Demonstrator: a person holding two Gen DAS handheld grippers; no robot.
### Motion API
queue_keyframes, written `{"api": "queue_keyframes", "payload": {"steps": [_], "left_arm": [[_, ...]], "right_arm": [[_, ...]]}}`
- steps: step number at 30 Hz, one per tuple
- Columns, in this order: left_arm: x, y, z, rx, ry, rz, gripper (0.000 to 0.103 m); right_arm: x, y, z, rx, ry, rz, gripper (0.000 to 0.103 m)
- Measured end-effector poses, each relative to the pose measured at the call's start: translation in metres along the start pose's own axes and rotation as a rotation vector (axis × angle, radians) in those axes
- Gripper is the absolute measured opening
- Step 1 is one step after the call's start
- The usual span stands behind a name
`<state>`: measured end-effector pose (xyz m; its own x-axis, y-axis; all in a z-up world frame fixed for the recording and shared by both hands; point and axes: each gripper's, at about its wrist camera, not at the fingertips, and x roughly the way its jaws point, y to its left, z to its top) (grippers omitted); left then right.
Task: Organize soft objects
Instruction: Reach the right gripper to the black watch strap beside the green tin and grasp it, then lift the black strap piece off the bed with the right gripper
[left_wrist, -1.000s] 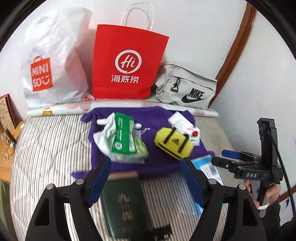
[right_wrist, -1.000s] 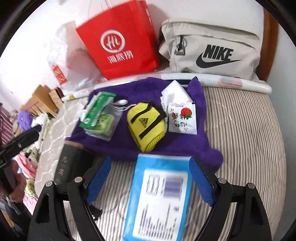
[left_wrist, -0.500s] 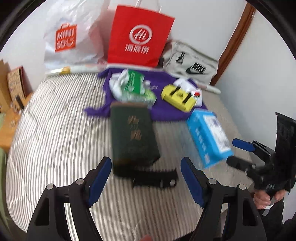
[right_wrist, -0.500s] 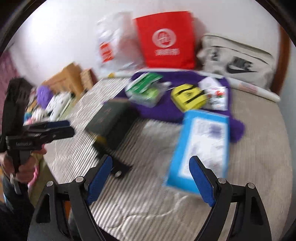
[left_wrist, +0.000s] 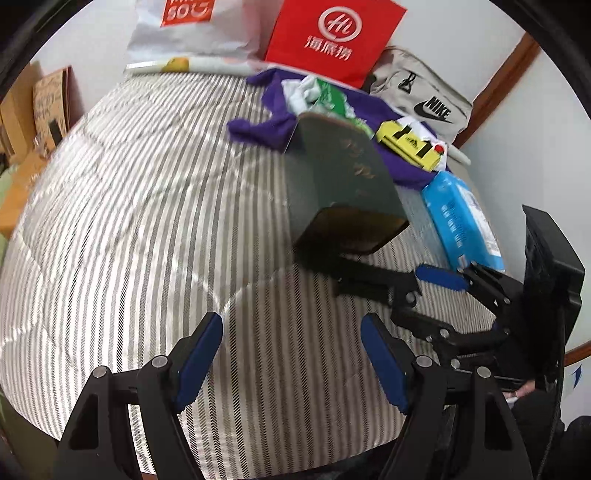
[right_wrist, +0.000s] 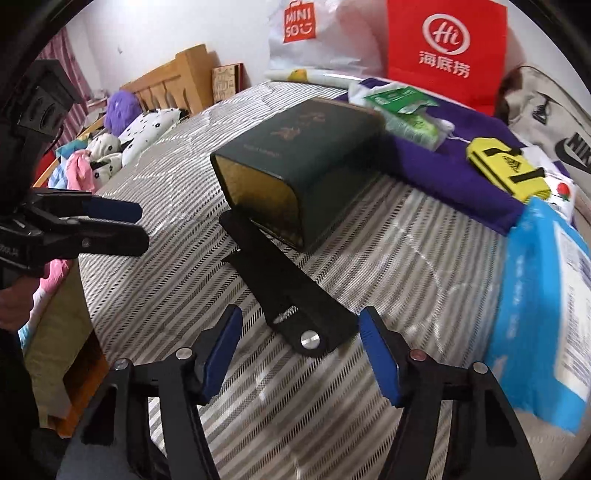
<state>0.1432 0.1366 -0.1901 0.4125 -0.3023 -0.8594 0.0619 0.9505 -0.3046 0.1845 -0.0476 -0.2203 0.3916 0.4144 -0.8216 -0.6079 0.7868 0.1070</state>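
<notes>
Left wrist view: left gripper (left_wrist: 291, 354) jaws apart, nothing between them, over bare striped bedcover (left_wrist: 129, 221). Right gripper (left_wrist: 430, 291) comes in from the right, reaching at the black strap (left_wrist: 369, 275) that lies at the open end of the dark green box (left_wrist: 343, 181). Blue packet (left_wrist: 461, 221) lies just beside the box on its right. Purple cloth (left_wrist: 266, 127) spreads behind the box, carrying a green tissue pack (left_wrist: 332, 99) and a yellow pouch (left_wrist: 410, 144). Red paper bag (left_wrist: 332, 33), white Miniso bag (left_wrist: 192, 26) and grey Nike bag (left_wrist: 421, 96) stand along the wall.

Right wrist view: right gripper (right_wrist: 301, 354) jaws closing, pads not yet pressing; the strap's snap end (right_wrist: 310, 338) sits between them on the cover. Left gripper (right_wrist: 110, 221) visible at far left, its jaw gap unclear from here.
</notes>
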Motion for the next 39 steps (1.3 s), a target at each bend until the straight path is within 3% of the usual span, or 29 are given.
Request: {"api": "queue_keyframes", "payload": {"steps": [10, 12, 14, 18, 21, 25, 39], "left_arm": [[0.019, 0.010, 0.000, -0.035, 0.069, -0.054, 0.076], [0.018, 0.011, 0.003, -0.042, 0.067, -0.048, 0.076], [0.016, 0.013, 0.006, -0.049, 0.063, -0.050, 0.076], [0.013, 0.017, 0.007, -0.062, 0.060, -0.044, 0.076], [0.012, 0.020, 0.005, -0.073, 0.065, -0.044, 0.076], [0.015, 0.023, 0.000, -0.091, 0.080, -0.032, 0.076], [0.012, 0.029, -0.004, -0.117, 0.071, -0.048, 0.076]], "right_arm": [[0.019, 0.016, 0.013, -0.137, -0.031, -0.042, 0.059], [0.018, 0.017, 0.014, -0.147, -0.029, -0.020, 0.043], [0.016, 0.019, 0.013, -0.156, -0.019, -0.013, 0.034], [0.010, 0.016, 0.012, -0.108, 0.027, 0.069, 0.024], [0.005, 0.016, 0.010, -0.068, 0.047, 0.142, 0.022], [0.003, 0.019, 0.008, -0.044, 0.049, 0.176, 0.021], [0.013, 0.043, 0.020, -0.143, 0.027, 0.059, 0.020]]}}
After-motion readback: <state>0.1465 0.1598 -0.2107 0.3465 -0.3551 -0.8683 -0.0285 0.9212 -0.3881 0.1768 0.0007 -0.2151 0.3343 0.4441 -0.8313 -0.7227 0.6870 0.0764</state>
